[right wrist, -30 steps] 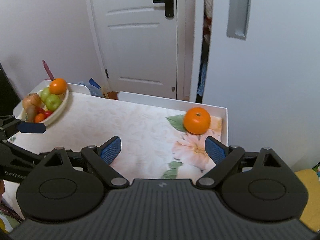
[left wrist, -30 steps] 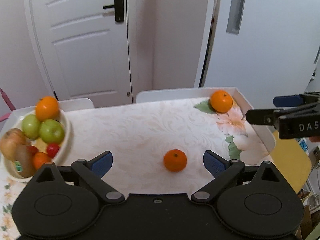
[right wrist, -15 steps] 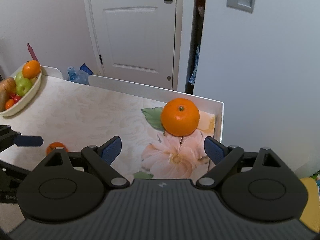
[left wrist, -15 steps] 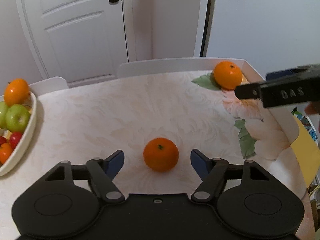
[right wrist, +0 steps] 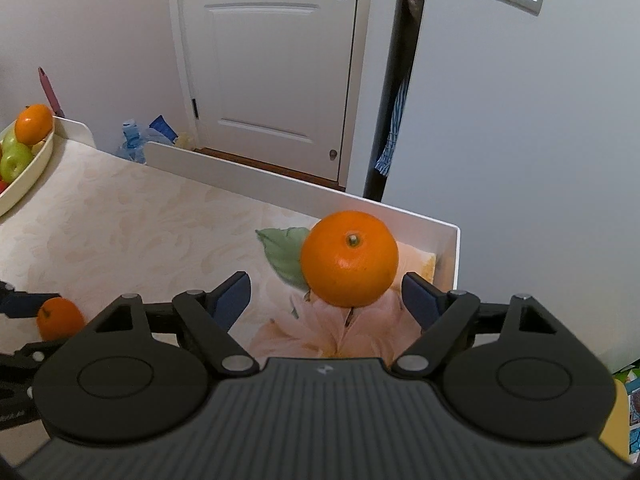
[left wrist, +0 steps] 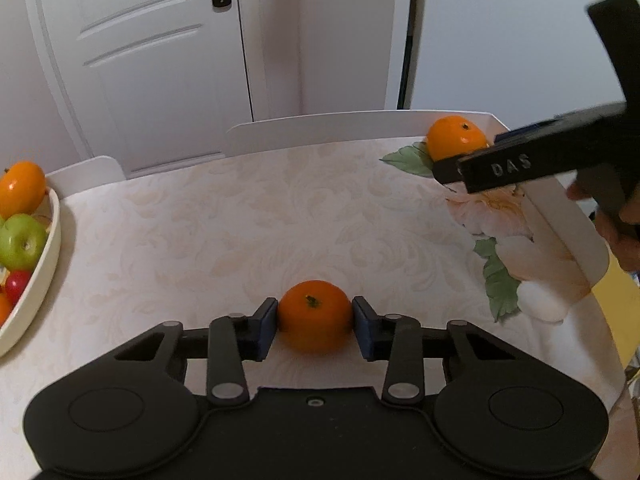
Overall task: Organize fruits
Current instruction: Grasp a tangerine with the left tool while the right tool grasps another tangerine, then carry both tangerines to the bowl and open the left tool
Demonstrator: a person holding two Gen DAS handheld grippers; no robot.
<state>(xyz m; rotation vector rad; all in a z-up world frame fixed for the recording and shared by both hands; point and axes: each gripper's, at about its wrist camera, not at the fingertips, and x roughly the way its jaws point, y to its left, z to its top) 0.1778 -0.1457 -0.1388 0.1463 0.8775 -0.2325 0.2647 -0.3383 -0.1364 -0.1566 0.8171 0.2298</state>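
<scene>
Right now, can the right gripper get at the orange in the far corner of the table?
Probably yes. The right gripper is open, its jaws have just been closing a little, and the corner orange sits just ahead between the fingers with nothing in between. The raised table rim behind it leaves little room.

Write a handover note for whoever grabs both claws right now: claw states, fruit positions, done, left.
Left claw: jaws just closed, pads against the near orange, which sits on the table.
Right claw: open, jaws easing in, far orange between them, not gripped.
Fruit bowl at table's left edge holds apples and an orange.
Done: nothing delivered.
Left: lift both oranges, set them in the bowl.
</scene>
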